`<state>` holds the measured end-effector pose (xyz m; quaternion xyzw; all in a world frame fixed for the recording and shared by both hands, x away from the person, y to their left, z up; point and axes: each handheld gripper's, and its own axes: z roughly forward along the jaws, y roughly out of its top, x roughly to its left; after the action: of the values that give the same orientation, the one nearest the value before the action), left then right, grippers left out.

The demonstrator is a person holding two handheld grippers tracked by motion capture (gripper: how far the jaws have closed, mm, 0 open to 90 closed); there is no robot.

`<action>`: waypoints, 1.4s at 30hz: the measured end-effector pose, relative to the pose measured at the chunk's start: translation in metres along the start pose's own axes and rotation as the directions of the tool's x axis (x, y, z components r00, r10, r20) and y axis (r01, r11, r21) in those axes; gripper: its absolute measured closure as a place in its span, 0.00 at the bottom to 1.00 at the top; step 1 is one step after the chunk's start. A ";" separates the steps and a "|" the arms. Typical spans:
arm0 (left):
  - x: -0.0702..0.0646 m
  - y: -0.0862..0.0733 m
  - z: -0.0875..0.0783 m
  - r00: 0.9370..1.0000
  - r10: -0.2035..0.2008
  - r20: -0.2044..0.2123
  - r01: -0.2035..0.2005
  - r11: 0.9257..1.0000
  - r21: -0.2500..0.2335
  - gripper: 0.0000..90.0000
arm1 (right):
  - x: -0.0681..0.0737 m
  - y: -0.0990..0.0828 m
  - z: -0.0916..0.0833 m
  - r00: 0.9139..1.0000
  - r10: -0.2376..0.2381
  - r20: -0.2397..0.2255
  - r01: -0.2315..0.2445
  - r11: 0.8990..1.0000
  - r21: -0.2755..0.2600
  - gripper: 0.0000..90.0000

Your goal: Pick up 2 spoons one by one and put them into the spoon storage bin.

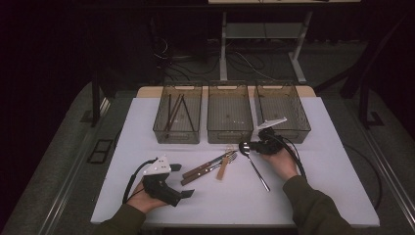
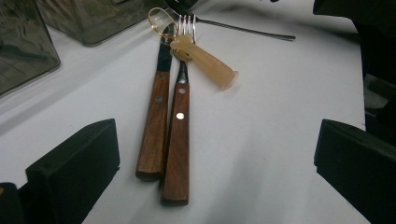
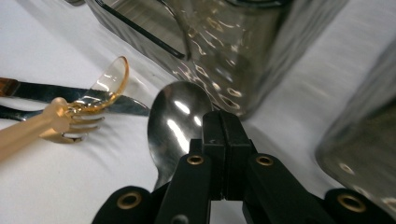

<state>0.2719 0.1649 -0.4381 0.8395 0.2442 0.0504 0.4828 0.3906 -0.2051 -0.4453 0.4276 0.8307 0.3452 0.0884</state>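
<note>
The left gripper (image 1: 188, 194) rests low on the white table (image 1: 323, 186), held in the person's left hand (image 1: 142, 199), its jaws spread wide with bare tabletop between them. Ahead of those jaws, close by, lie two wooden-handled utensils (image 2: 168, 135) side by side and touching, handles toward the gripper and metal ends pointing away. Just beyond and a little to the right of them, an amber plastic spoon (image 2: 203, 58) lies across their far ends, its pale handle angled right. Past it, the tines of a fork (image 2: 187, 22) peek out.

Farther from the left gripper, along the table's far edge, stand three smoky clear bins (image 1: 229, 120) in a row; the left one holds some long dark sticks (image 1: 174, 112).

To the right, the right gripper (image 1: 246, 146) sits in the person's right hand (image 1: 280, 161), just in front of the middle and right bins. Its jaws are pressed together, and I cannot tell whether anything is caught between them. Its tip lies right over the bowl of a metal spoon (image 3: 175, 123), which lies on the table under and just ahead of the jaws, its handle (image 1: 259, 174) running back toward the person. To the left of this gripper's tip, near the metal spoon's bowl, are the amber spoon and fork tines.
</note>
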 end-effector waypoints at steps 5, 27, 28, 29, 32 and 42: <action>0.000 0.000 0.000 1.000 0.000 0.000 0.000 1.000 0.001 0.00 | 0.003 0.006 0.005 1.000 -0.011 -0.019 0.011 1.000 -0.001 1.00; -0.001 0.000 0.000 1.000 0.002 0.001 -0.002 1.000 0.001 0.00 | 0.013 0.000 0.007 0.995 -0.016 -0.101 0.014 1.000 -0.028 0.65; 0.000 0.000 0.000 1.000 0.002 0.001 -0.002 1.000 0.001 0.00 | 0.014 -0.001 0.008 0.995 -0.022 -0.102 0.019 1.000 -0.025 0.64; 0.000 0.000 0.000 1.000 0.002 0.002 -0.002 1.000 0.002 0.00 | 0.015 -0.001 0.008 0.994 -0.031 -0.101 0.028 0.999 -0.032 0.63; -0.001 0.000 0.000 1.000 0.002 0.002 -0.002 1.000 0.001 0.00 | 0.018 -0.001 0.009 0.994 -0.052 -0.093 0.049 0.998 -0.034 0.59; -0.001 0.000 0.001 1.000 0.002 0.002 -0.002 1.000 -0.001 0.00 | 0.025 -0.003 0.010 0.989 -0.143 -0.046 0.141 0.990 -0.029 0.60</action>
<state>0.2713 0.1638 -0.4385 0.8394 0.2430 0.0502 0.4835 0.3776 -0.1815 -0.4512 0.3577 0.8565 0.3590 0.0982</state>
